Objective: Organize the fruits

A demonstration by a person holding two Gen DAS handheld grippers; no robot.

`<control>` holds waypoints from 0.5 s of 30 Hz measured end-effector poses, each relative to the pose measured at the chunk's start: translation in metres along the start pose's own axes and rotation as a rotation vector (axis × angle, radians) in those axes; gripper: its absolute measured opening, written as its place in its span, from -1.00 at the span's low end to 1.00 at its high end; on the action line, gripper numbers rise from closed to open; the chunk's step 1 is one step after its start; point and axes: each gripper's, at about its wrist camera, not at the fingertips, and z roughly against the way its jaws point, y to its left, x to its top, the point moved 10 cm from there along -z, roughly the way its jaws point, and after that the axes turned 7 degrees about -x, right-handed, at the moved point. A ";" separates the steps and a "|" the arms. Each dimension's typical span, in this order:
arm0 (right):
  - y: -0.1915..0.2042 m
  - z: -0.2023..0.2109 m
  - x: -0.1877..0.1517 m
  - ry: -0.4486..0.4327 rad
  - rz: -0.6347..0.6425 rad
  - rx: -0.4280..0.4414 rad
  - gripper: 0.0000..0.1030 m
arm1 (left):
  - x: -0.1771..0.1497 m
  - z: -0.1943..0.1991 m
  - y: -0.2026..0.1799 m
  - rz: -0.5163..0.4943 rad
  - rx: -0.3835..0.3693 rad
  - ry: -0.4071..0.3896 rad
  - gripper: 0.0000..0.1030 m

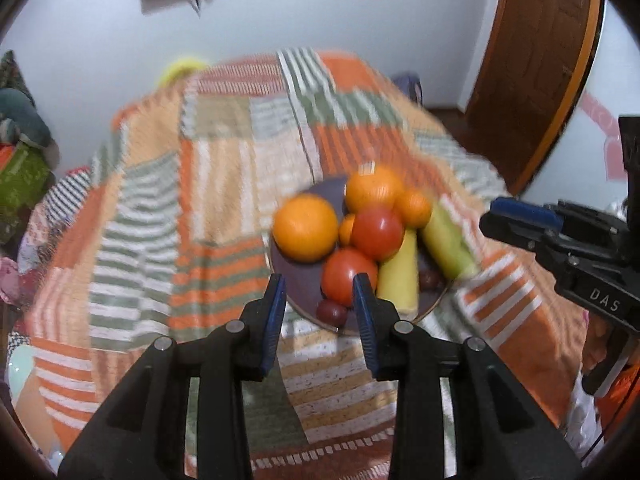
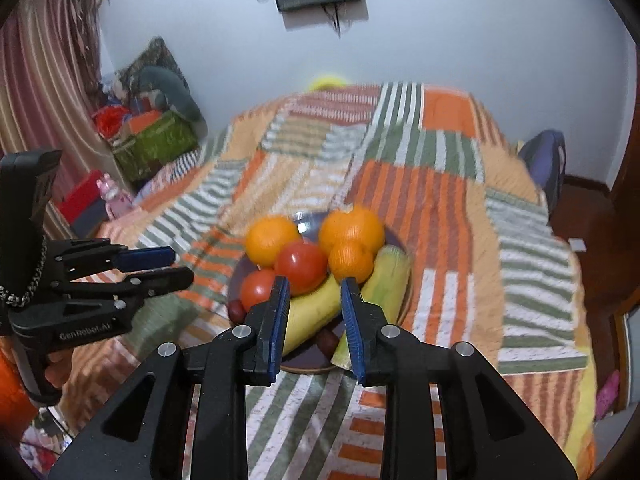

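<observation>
A dark purple plate on the striped bed cover holds oranges, two tomatoes, a banana, a corn cob and small dark red fruits. My left gripper is open and empty, above the plate's near edge by the lower tomato. My right gripper is open and empty, hovering over the banana. Each gripper shows in the other's view, the right, the left.
The striped orange, green and white cover spreads over the whole bed. Boxes and toys are piled at the left by a curtain. A wooden door stands at the right. A yellow object lies at the bed's far edge.
</observation>
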 end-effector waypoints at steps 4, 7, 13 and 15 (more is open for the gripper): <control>0.006 0.044 0.018 -0.091 0.004 -0.003 -0.53 | 0.023 0.058 -0.017 -0.008 0.025 -0.146 -0.34; 0.012 0.078 0.028 -0.160 0.006 0.000 -0.53 | 0.033 0.100 -0.030 -0.009 0.033 -0.243 -0.34; 0.031 0.154 0.041 -0.316 0.026 0.001 -0.53 | 0.038 0.191 -0.065 -0.033 0.062 -0.445 -0.33; 0.036 0.177 0.044 -0.365 0.025 0.009 -0.53 | 0.037 0.213 -0.075 -0.038 0.062 -0.492 -0.33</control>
